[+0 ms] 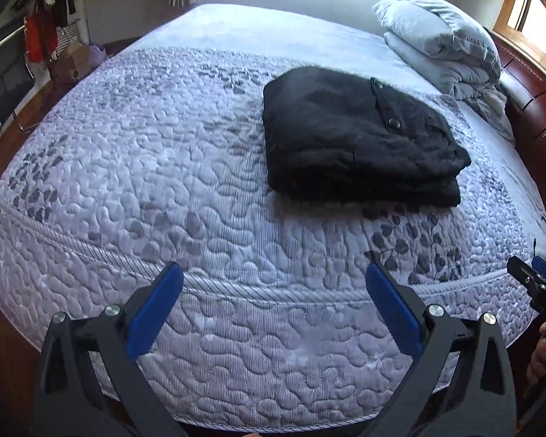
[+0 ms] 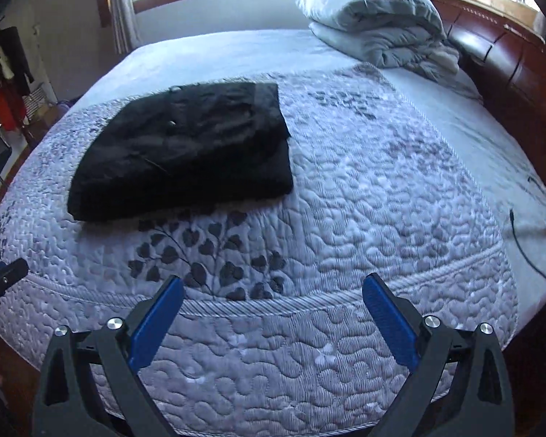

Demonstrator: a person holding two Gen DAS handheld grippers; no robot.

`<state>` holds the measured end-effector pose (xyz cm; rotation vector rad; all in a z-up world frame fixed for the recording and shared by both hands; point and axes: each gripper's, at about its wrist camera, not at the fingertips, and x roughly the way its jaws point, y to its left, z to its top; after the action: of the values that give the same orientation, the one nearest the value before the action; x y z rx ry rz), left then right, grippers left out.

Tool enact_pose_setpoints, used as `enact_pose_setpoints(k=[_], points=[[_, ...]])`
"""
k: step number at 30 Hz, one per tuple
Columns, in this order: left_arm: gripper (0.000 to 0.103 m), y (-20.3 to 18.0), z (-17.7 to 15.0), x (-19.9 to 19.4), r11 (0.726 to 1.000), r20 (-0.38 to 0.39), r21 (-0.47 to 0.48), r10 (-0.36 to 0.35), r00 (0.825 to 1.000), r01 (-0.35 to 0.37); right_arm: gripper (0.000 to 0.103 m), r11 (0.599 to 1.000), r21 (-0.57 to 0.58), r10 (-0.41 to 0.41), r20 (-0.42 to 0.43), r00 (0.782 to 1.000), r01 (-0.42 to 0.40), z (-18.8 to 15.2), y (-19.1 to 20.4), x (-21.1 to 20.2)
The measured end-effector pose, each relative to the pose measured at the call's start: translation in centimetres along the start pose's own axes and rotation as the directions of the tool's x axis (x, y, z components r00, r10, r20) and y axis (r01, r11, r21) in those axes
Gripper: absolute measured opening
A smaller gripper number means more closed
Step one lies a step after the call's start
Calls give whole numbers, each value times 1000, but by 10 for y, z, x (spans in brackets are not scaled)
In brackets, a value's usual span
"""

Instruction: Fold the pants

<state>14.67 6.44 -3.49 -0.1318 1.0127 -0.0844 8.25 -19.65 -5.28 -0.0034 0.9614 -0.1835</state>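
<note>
Black pants (image 1: 356,138) lie folded into a thick square stack on the quilted bed, a button showing on top. In the right wrist view the same pants (image 2: 185,153) sit left of centre. My left gripper (image 1: 275,276) hangs open over the bed's near edge, well short of the pants, with nothing between its blue pads. My right gripper (image 2: 273,291) is open too, above the near edge and to the right of the pants. The right gripper's tip (image 1: 535,276) shows at the far right of the left wrist view; the left gripper's tip (image 2: 3,273) shows at the left edge of the right wrist view.
The bed (image 1: 163,167) has a grey-white quilted cover with a leaf print. Folded grey bedding and a pillow (image 2: 378,18) are piled at the head by a dark wooden headboard (image 2: 509,58). A black cable (image 2: 524,247) lies at the bed's right edge. Clothes hang on a rack (image 1: 43,32) at the left.
</note>
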Motion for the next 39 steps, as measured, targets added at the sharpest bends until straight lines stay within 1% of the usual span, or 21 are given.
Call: enact_pose_setpoints(k=[4, 8, 12, 19, 23, 30, 39], points=[[100, -8, 11, -21, 1000, 43, 10, 12, 999, -13, 99, 1000, 3, 18, 37, 999, -18, 11, 7, -23], [100, -16, 17, -37, 1000, 76, 24, 16, 997, -18, 99, 1000, 9, 15, 46, 999, -16, 17, 9, -38], [100, -27, 20, -55, 998, 109, 53, 16, 994, -21, 99, 1000, 6, 25, 51, 998, -25, 20, 11, -48], [100, -40, 24, -76, 996, 145, 88, 13, 989, -26, 99, 1000, 19, 20, 58, 998, -21, 23, 13, -60], [100, -46, 26, -84, 993, 159, 109, 17, 987, -34, 99, 999, 24, 35, 66, 997, -37, 26, 15, -67], [100, -48, 30, -95, 993, 192, 113, 17, 981, -39, 99, 999, 23, 45, 76, 996, -46, 30, 20, -71], [100, -48, 31, -90, 992, 182, 122, 17, 983, -40, 99, 999, 18, 46, 45, 998, -47, 27, 27, -61]])
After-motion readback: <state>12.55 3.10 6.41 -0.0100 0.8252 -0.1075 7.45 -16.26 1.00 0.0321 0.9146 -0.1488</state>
